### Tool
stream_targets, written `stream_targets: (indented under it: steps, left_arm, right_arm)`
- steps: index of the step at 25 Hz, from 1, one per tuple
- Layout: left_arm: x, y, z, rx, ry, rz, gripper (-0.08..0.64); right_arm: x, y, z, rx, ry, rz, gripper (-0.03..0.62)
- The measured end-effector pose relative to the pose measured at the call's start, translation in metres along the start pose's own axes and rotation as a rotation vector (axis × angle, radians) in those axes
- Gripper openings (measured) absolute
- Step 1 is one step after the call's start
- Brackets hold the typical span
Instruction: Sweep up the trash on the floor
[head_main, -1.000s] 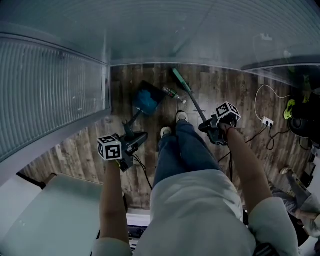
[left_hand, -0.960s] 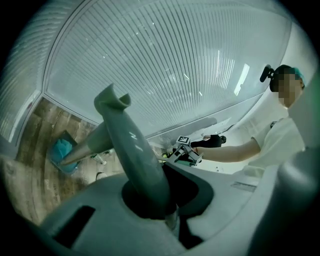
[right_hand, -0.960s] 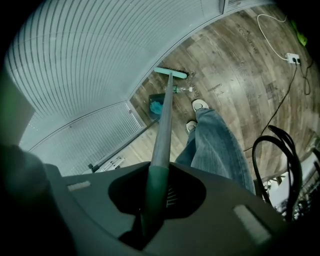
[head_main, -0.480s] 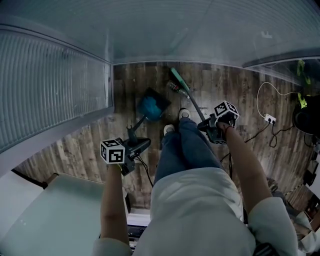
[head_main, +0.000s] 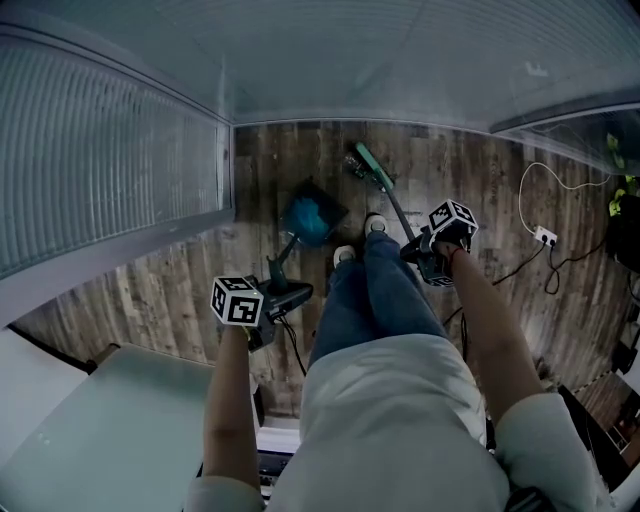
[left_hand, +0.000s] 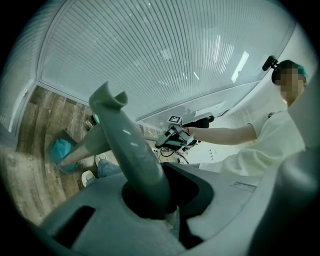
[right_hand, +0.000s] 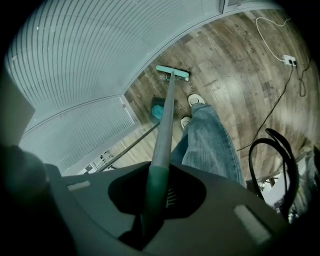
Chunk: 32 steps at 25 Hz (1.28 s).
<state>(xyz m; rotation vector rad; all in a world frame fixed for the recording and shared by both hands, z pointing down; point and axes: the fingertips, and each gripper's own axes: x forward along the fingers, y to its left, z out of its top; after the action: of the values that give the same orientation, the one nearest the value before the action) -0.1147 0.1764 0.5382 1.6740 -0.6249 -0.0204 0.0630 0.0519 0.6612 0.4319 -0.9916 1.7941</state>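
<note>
Both tools are in hand and we're mid-sweep here! The left gripper (head_main: 297, 291) is clamped right down on the grey dustpan handle (left_hand: 131, 150), which fills the gap between its jaws, and the teal dustpan (head_main: 308, 217) sits on the wooden floor (head_main: 480, 170) just ahead of the person's shoes (head_main: 375, 223), close to the ribbed wall panels. Over on the other side, the right gripper (head_main: 413, 250) is closed tight on the broom handle (right_hand: 161, 145), green grip wedged between the jaws, and the pale green broom head (right_hand: 172, 72) is planted on the floor beyond the feet, near the far wall. And there's the target: a small piece of trash (head_main: 353, 166) lying just beside the broom head, too small to identify, and apart from the pan. So by my reading the tools are set but the job isn't finished: that scrap is not yet in the dustpan. Whether the pan already holds anything, I can't tell from here. What's left, I'd judge, is drawing the trash across to the pan's lip and over it.
</note>
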Motion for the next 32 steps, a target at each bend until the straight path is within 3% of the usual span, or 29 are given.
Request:
stream_targets:
  steps: [4, 15, 28, 32]
  left_arm:
    - [0.001, 0.005, -0.007, 0.017, 0.026, 0.033, 0.002]
    - [-0.006, 0.008, -0.016, 0.013, -0.021, 0.088, 0.003]
    - [0.0, 0.01, -0.013, 0.028, -0.037, 0.117, 0.003]
    - [0.0, 0.011, -0.016, 0.035, -0.042, 0.125, 0.003]
  right_arm:
    - [0.02, 0.008, -0.016, -0.01, 0.027, 0.028, 0.049]
    - [0.062, 0.037, -0.067, -0.092, 0.119, 0.043, 0.048]
    - [0.05, 0.016, -0.075, -0.16, 0.17, -0.057, 0.049]
    - [0.069, 0.027, -0.095, -0.129, 0.207, -0.004, 0.05]
